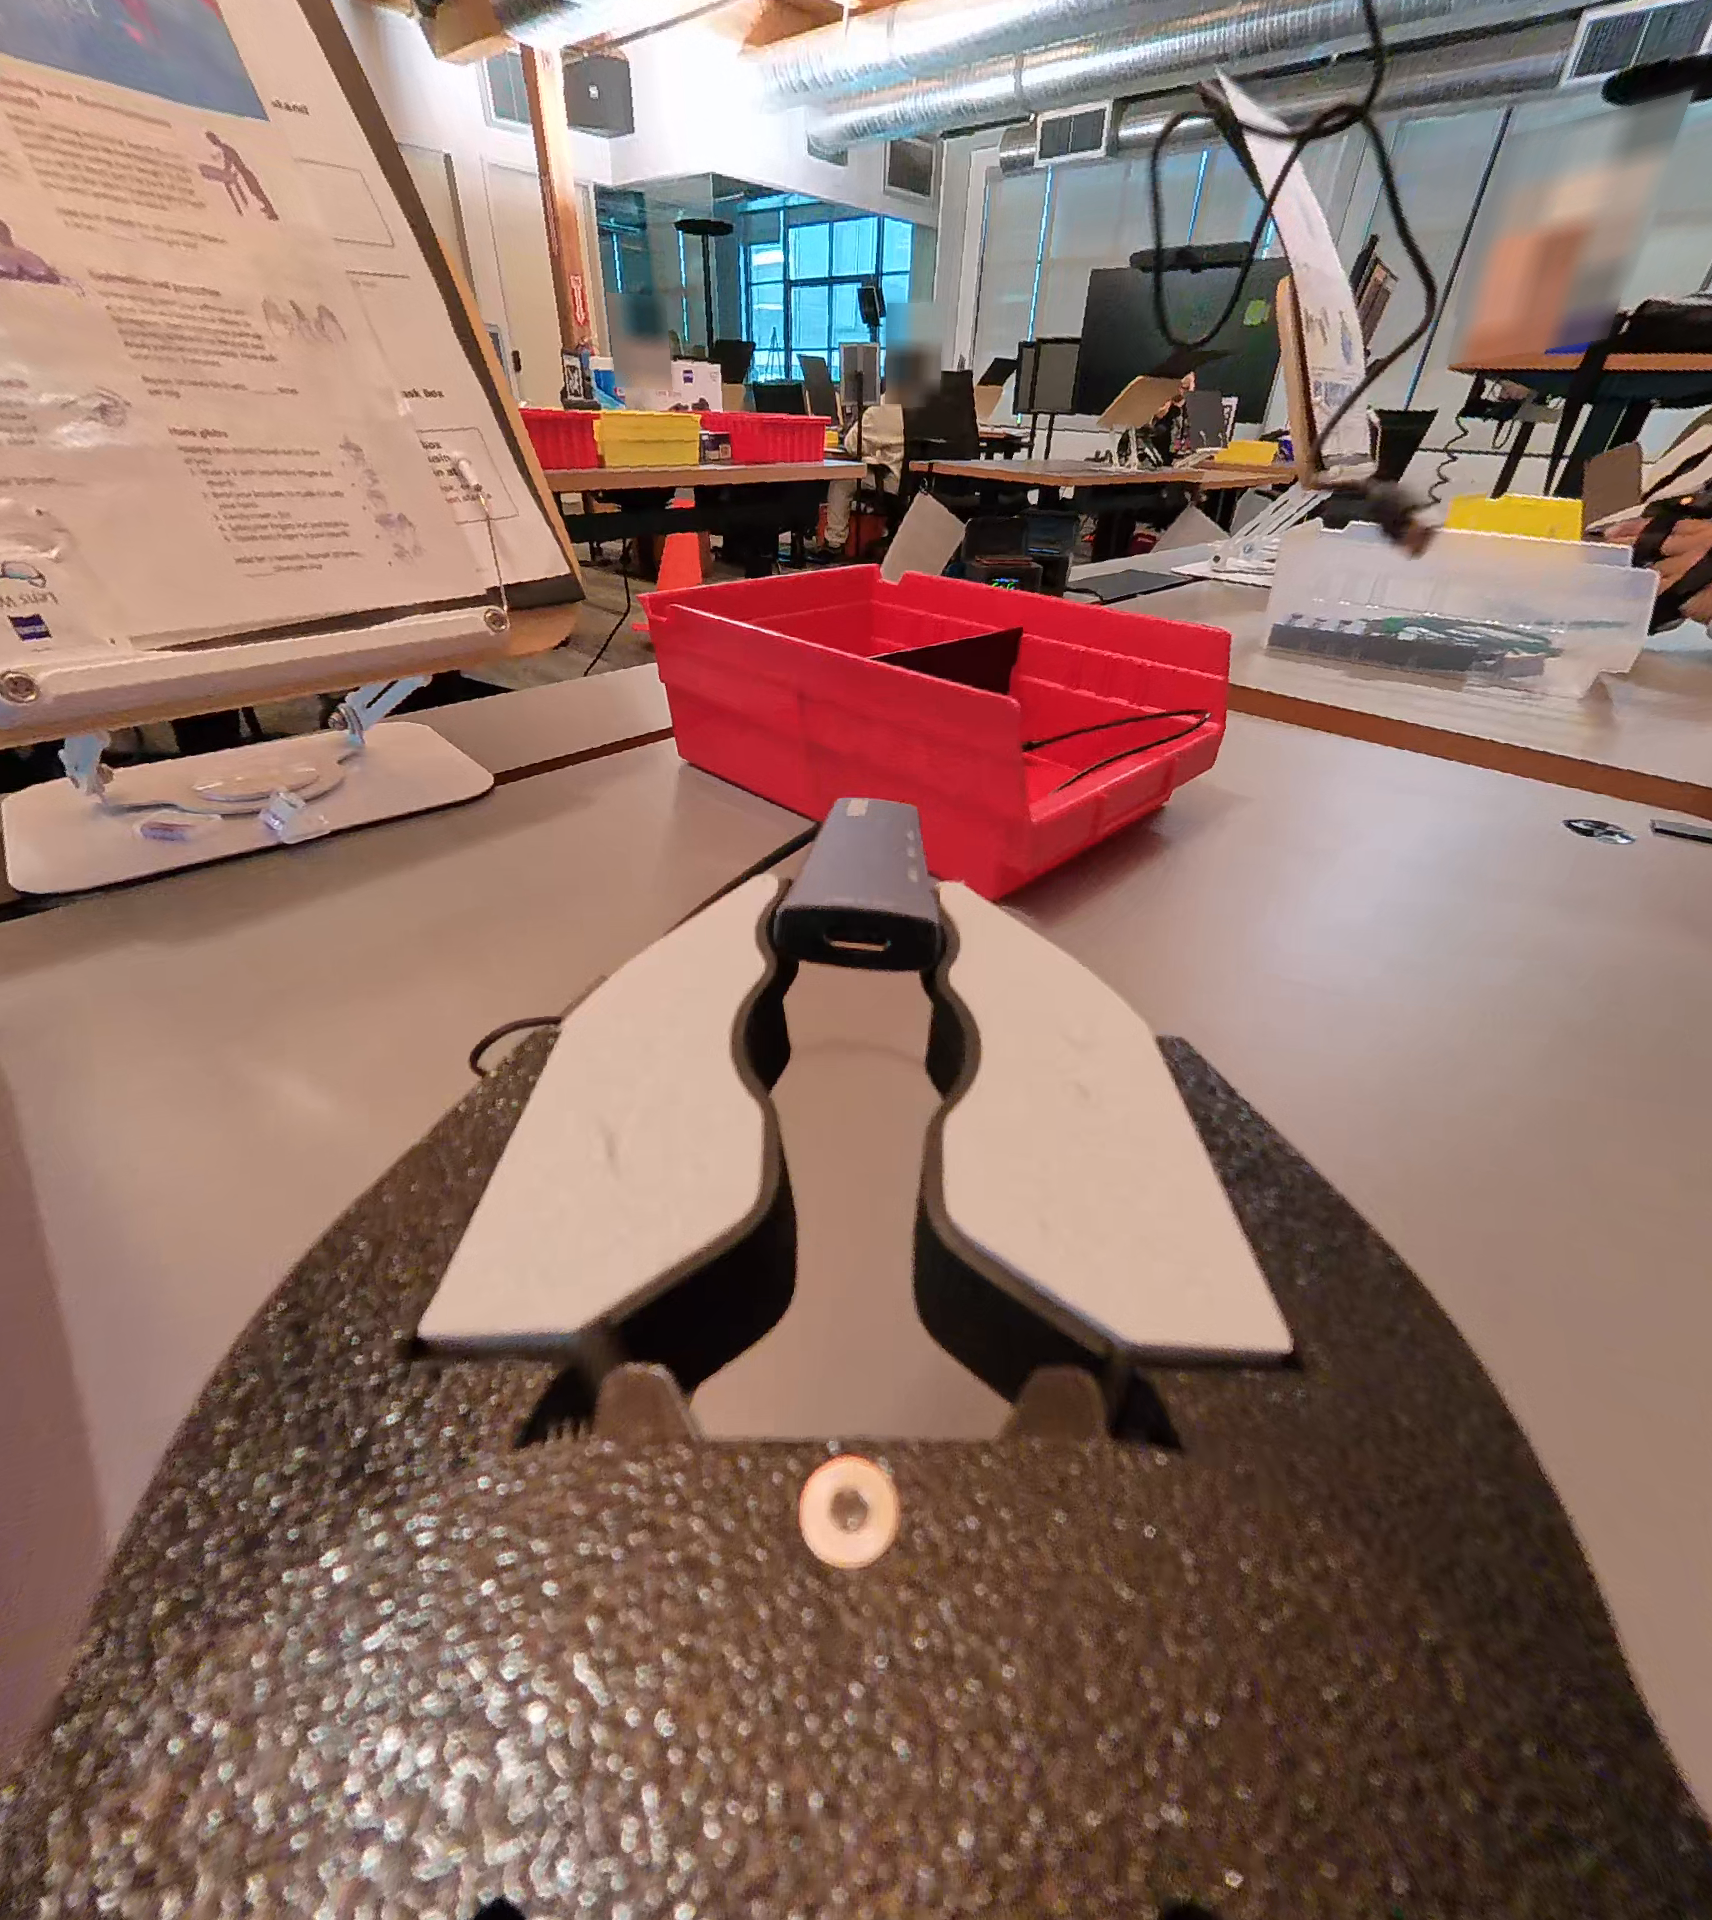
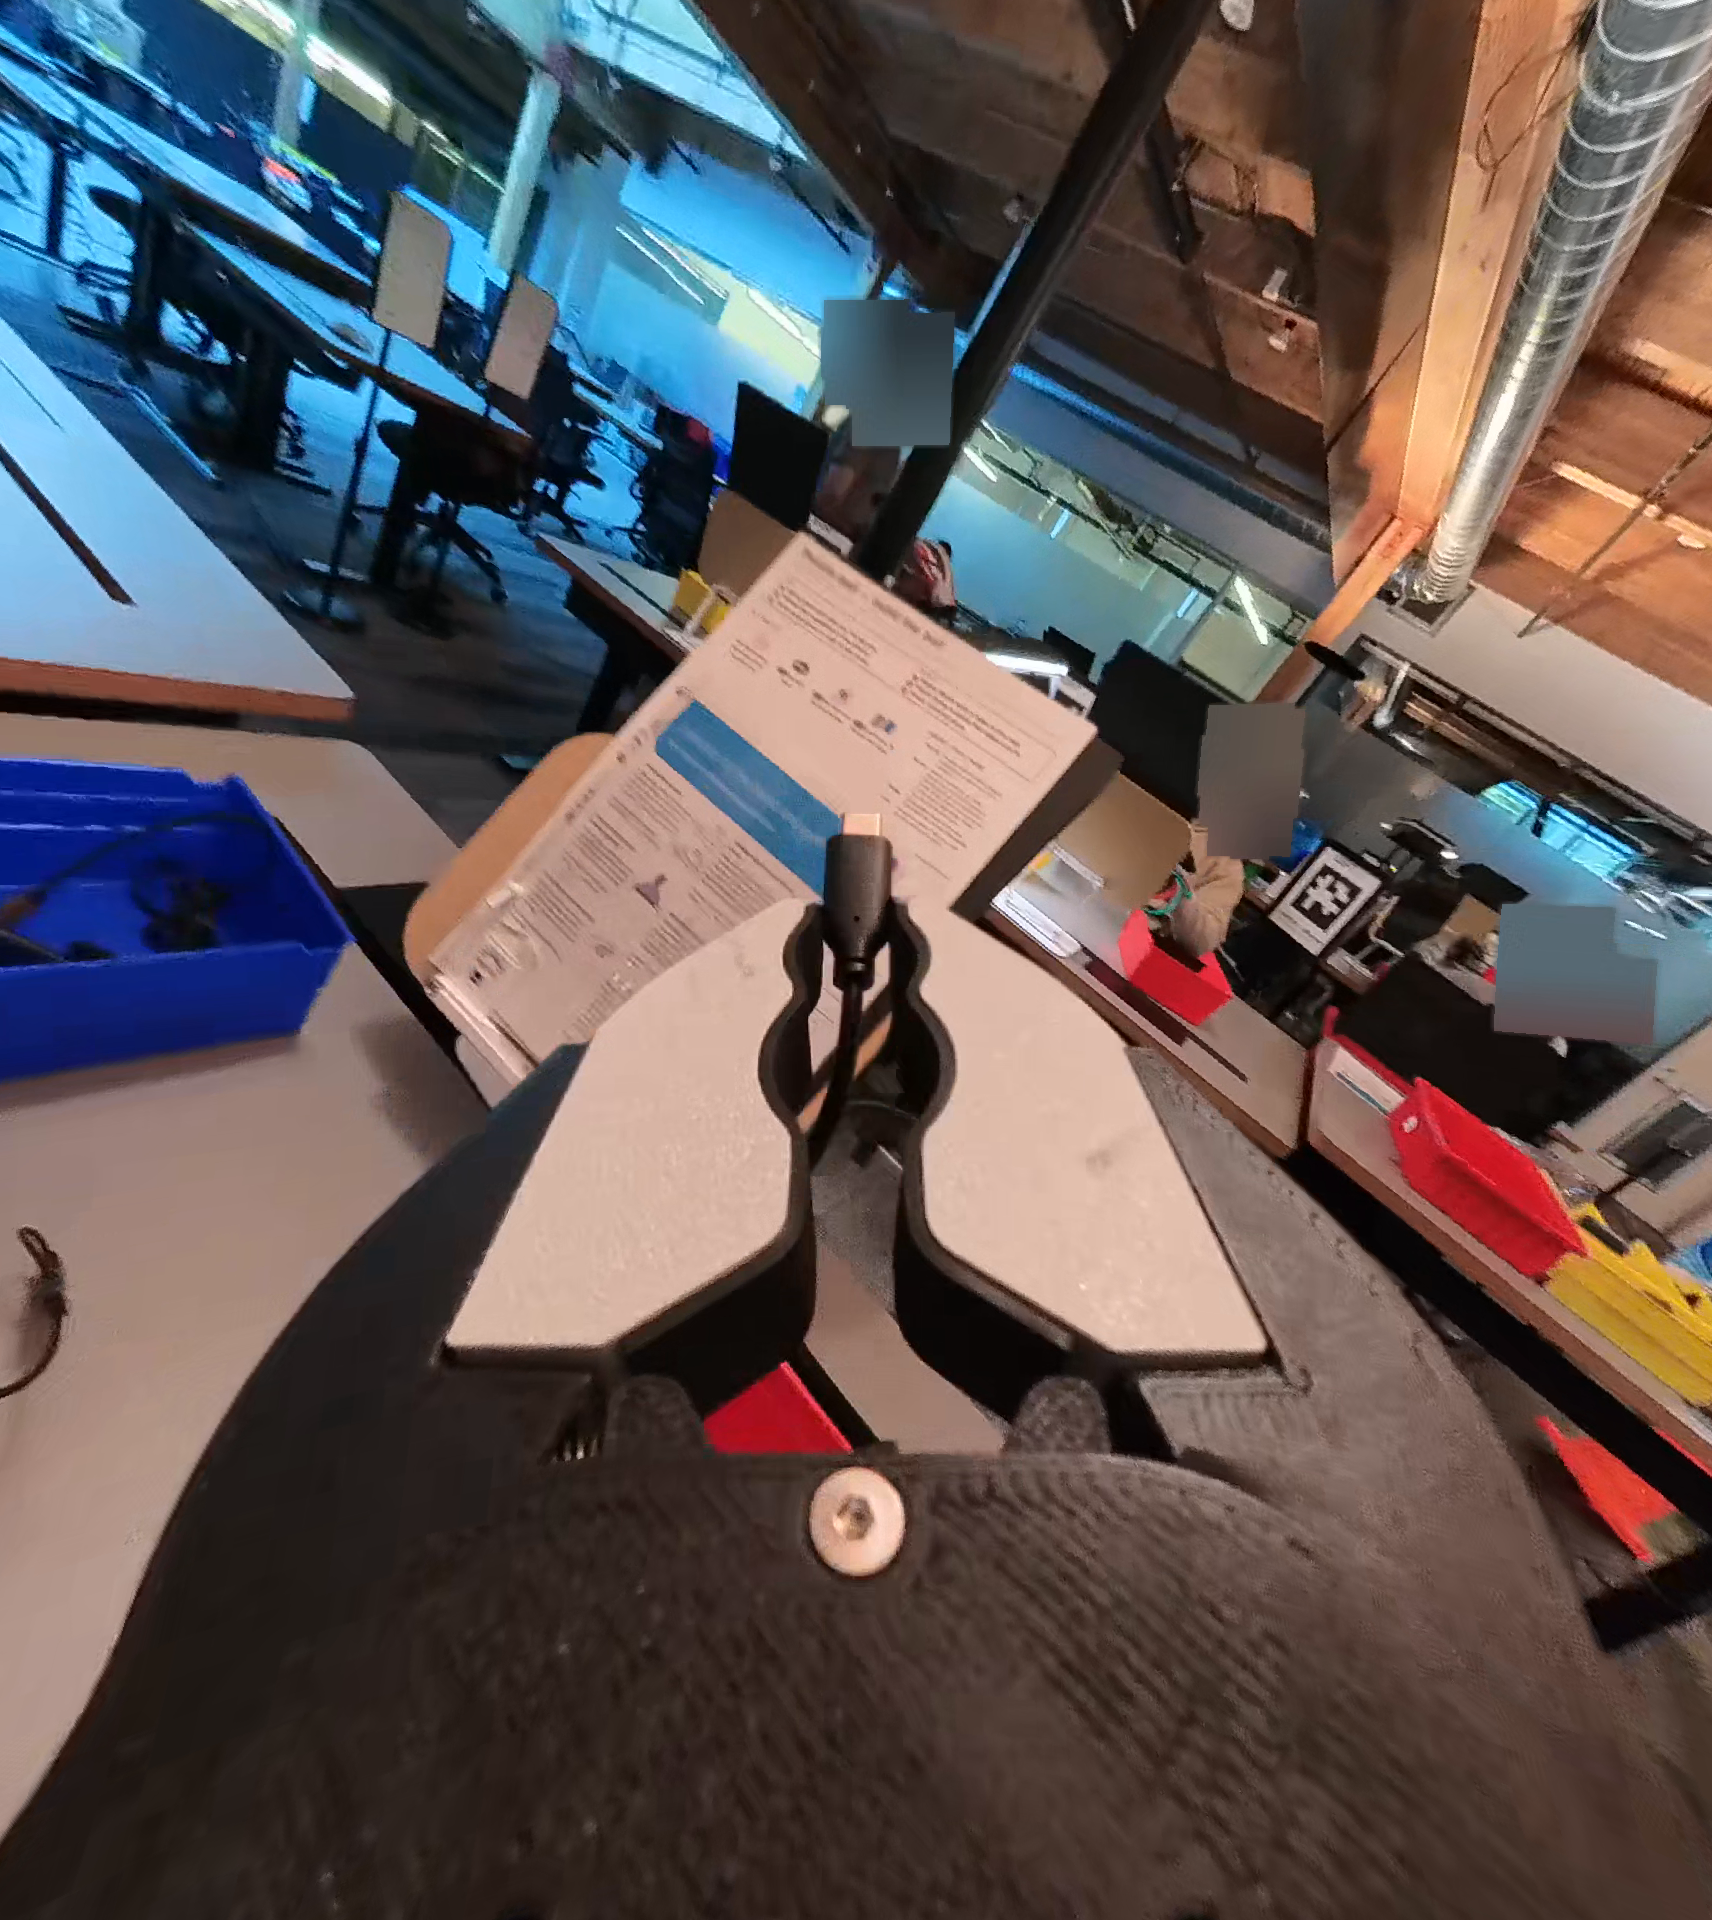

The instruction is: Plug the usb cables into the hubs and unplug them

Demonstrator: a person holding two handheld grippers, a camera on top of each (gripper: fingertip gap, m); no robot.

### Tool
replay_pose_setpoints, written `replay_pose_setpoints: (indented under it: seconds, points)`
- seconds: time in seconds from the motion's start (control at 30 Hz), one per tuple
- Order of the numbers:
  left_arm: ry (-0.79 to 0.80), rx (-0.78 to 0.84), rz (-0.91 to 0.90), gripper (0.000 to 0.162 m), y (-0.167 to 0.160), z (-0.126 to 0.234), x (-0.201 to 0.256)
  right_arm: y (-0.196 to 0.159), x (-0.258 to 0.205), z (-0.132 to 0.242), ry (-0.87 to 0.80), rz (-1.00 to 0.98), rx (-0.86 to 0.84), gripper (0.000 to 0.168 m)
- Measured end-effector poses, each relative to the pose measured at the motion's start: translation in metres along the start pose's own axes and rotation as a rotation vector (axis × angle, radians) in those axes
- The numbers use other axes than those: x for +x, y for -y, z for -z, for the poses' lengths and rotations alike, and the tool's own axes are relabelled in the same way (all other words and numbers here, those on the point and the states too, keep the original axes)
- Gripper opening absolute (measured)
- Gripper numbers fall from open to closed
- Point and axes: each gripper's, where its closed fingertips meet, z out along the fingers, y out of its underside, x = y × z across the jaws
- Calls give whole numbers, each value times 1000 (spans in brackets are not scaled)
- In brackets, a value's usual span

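Note:
In the left wrist view, my left gripper [image 1: 857, 925] is shut on a dark grey USB hub [image 1: 862, 883]. The hub lies along the fingers, just above the grey table [image 1: 1351, 987], with an end port facing the camera. In the right wrist view, my right gripper [image 2: 857, 925] is shut on a black USB cable plug [image 2: 857, 883]. The plug's metal tip points up and away, and its thin black cord runs back between the fingers. This gripper is raised above the table and tilted. My right gripper with the dangling cable [image 1: 1392, 509] also shows blurred at the far right of the left wrist view.
A red bin [image 1: 935, 717] with a black cable stands just behind the hub. A document stand with papers [image 1: 187, 416] is at the left; it also shows in the right wrist view [image 2: 758, 790]. A blue bin [image 2: 83, 904] with cables is on the left. A loose cord [image 2: 31, 1330] lies on the table.

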Motion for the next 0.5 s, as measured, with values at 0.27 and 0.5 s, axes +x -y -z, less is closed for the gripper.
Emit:
replay_pose_setpoints:
  seconds: [0.27, 0.5]
  points:
    - [7, -1, 8, 22, -1, 2, -5, -102, -31, -9, 26, -294, -10, 12]
    - [7, 3, 18, 22, -1, 3, -7, -231, -98, -1, 123, -428, -238, 12]
